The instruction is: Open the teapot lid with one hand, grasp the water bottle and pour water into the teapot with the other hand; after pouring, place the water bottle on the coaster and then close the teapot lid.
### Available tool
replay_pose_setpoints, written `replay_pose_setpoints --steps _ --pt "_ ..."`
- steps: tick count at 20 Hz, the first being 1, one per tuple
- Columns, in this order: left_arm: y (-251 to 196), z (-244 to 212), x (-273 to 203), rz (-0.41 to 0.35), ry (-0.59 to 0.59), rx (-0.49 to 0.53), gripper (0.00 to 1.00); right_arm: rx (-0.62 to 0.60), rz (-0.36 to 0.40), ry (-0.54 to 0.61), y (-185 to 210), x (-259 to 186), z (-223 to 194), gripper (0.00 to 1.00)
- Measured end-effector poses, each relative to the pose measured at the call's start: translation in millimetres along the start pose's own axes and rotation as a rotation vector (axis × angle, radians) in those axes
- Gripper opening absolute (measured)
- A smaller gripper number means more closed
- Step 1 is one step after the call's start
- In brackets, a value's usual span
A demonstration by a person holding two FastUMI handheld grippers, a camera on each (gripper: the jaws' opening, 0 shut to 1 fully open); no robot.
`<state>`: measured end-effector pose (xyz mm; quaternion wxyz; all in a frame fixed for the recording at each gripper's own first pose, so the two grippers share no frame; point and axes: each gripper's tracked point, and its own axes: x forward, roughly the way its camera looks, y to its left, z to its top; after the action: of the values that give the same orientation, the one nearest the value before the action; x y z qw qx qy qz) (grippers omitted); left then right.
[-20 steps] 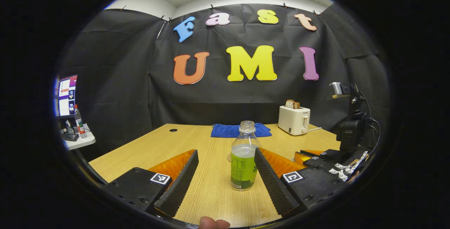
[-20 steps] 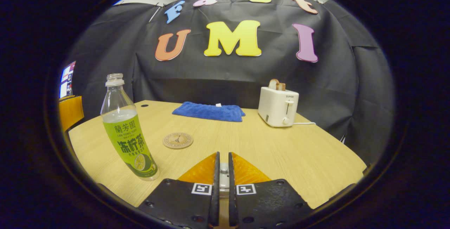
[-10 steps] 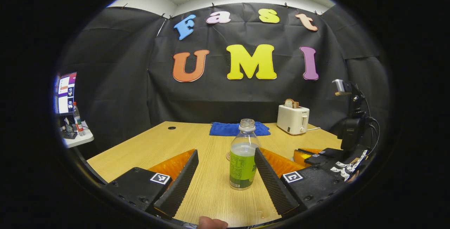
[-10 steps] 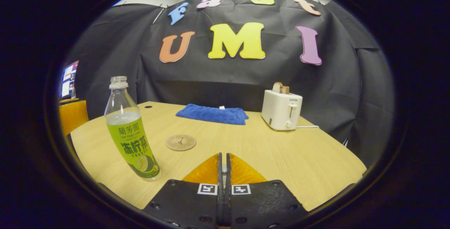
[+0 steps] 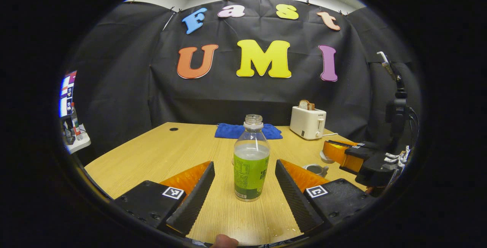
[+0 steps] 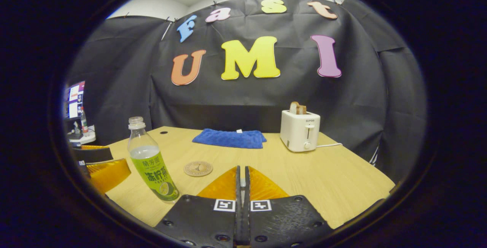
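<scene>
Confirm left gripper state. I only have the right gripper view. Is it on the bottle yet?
Observer: No. The left gripper is open; the water bottle stands between its fingers, touching neither.
Operator: Teapot? Not in my feed.
Observer: The left gripper view has a small grey teapot on the table, right of the bottle; its top looks open.
Operator: Where's my gripper relative to it?
Observer: The right gripper is just above it, with a pale piece, likely the lid, at its tips.

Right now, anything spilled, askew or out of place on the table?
Nothing tipped. The water bottle stands upright, uncapped, on bare table, not on the coaster. Possibly small drops at the table's near edge.
</scene>
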<state>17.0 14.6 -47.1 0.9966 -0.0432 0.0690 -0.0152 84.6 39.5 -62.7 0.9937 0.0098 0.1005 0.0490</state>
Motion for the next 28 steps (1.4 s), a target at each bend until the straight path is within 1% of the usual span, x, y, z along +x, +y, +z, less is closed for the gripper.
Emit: replay_pose_setpoints --steps 5,8,12,14,18,21,23,25,28 --pt "-7.7 -24.3 11.6 0.005 0.061 0.038 1.0 -0.002 0.008 -0.013 -15.2 -15.8 3.1 0.0" --pt "-11.0 -29.7 19.4 0.006 0.066 0.012 1.0 0.001 0.021 -0.022 -22.9 -24.5 5.8 0.0" --pt "-4.9 -39.9 33.8 0.036 0.097 0.007 1.0 0.008 0.029 -0.027 -30.8 -33.0 7.0 0.0" --pt "-8.5 -46.3 41.3 0.021 0.112 0.002 1.0 0.011 0.027 -0.026 -35.7 -35.4 4.6 0.0" --pt "-10.1 -50.5 50.0 0.022 0.129 0.0 1.0 0.024 0.015 -0.015 -47.2 -36.7 -0.9 0.0" --pt "-14.7 -52.3 53.3 0.011 0.14 -0.038 1.0 0.028 0.008 -0.011 -53.0 -37.3 -2.8 0.0" --pt "-14.9 -52.9 55.6 0.013 0.146 -0.04 1.0 0.03 0.006 -0.01 -55.7 -37.8 -3.2 0.0" --pt "-11.0 -55.2 55.4 0.026 0.153 -0.024 0.99 0.033 0.004 -0.009 -57.6 -38.2 -4.4 0.0" --pt "-11.5 -61.4 58.6 0.028 0.172 -0.017 0.9 0.033 0.003 -0.006 -61.3 -38.3 -8.1 0.0"
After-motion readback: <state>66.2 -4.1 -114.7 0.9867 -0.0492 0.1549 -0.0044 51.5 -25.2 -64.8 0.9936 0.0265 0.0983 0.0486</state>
